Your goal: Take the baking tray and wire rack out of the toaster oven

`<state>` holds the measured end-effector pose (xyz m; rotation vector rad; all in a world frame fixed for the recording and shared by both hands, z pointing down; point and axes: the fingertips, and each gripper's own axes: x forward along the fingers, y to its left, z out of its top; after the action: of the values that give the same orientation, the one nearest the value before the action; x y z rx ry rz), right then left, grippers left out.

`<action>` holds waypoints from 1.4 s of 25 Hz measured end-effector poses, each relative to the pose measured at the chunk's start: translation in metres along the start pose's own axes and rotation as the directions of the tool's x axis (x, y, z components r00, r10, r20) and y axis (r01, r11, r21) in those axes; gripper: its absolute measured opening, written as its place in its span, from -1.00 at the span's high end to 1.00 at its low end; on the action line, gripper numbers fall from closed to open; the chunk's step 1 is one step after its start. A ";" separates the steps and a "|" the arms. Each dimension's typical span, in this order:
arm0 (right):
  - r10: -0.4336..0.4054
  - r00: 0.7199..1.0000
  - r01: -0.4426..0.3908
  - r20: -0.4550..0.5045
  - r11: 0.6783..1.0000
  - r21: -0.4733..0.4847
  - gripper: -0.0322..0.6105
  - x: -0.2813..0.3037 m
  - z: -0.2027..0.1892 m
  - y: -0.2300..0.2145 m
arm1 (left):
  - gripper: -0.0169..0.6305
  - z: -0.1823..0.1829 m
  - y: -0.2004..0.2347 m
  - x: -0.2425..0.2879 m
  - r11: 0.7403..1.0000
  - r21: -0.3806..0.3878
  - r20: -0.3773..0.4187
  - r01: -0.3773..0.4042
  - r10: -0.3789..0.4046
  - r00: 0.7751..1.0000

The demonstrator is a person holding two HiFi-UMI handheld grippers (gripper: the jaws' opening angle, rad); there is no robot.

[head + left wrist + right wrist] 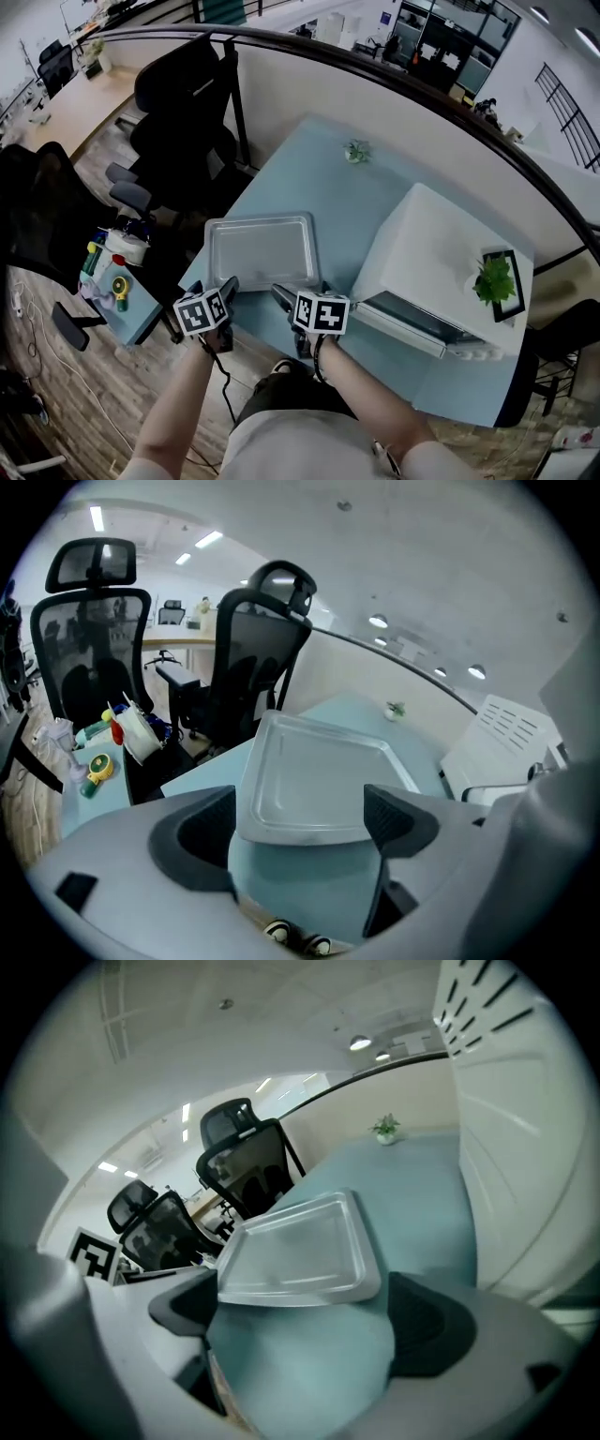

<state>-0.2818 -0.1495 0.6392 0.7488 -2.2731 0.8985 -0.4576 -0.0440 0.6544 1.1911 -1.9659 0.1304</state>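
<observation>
So, the baking tray (260, 251) is already out and lying flat on the pale blue table (375, 187), left of the white toaster oven (441, 248). Its long axis runs left to right, with one long edge facing the person. Both tools sit right at that near edge. The left gripper (214, 286) is by the tray's near-left corner and the right gripper (302, 292) by its near-right corner. Each one's jaws are spread wide with nothing pinched. In both gripper views the tray's near rim shows in the gap between the pads, but the pads aren't touching it, so the tray rests on the table by itself.

The part that matters for the next move is the wire rack. No view shows it (it's presumably inside the oven, though no camera can see in there). The oven sits to the right of both hands, and its door (412, 326) looks dropped open toward the near side. That makes the right gripper the closer one by a fair bit, with the left gripper over on the far side of the tray from the oven. The reach would probably have to swing right and go in through that near-facing opening. The tray itself is well clear of that path.
</observation>
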 end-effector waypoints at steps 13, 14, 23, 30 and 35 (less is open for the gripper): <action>0.104 0.983 -0.144 0.151 0.949 0.282 -0.72 -0.155 -0.018 -0.023 | -0.31 -0.006 -0.145 -0.081 0.936 -0.124 0.027 0.330 -0.330 0.944; 0.095 0.981 -0.144 0.170 0.944 0.298 -0.71 -0.167 -0.019 -0.030 | -0.31 -0.007 -0.158 -0.087 0.927 -0.120 0.025 0.355 -0.355 0.935; -0.039 0.939 -0.132 0.341 0.876 0.464 -0.61 -0.273 -0.033 -0.094 | -0.30 -0.029 -0.269 -0.119 0.825 -0.059 -0.046 0.563 -0.565 0.824; -0.183 0.862 -0.136 0.472 0.814 0.565 -0.58 -0.344 -0.044 -0.133 | -0.30 -0.051 -0.338 -0.130 0.741 -0.075 -0.103 0.667 -0.671 0.734; -0.281 0.807 -0.147 0.520 0.757 0.637 -0.56 -0.378 -0.056 -0.156 | -0.30 -0.068 -0.371 -0.136 0.703 -0.116 -0.134 0.702 -0.711 0.690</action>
<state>0.0957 -0.0971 0.4802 1.6175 -2.3884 1.6544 -0.0986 -0.1208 0.4939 1.7577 -1.2286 -0.2219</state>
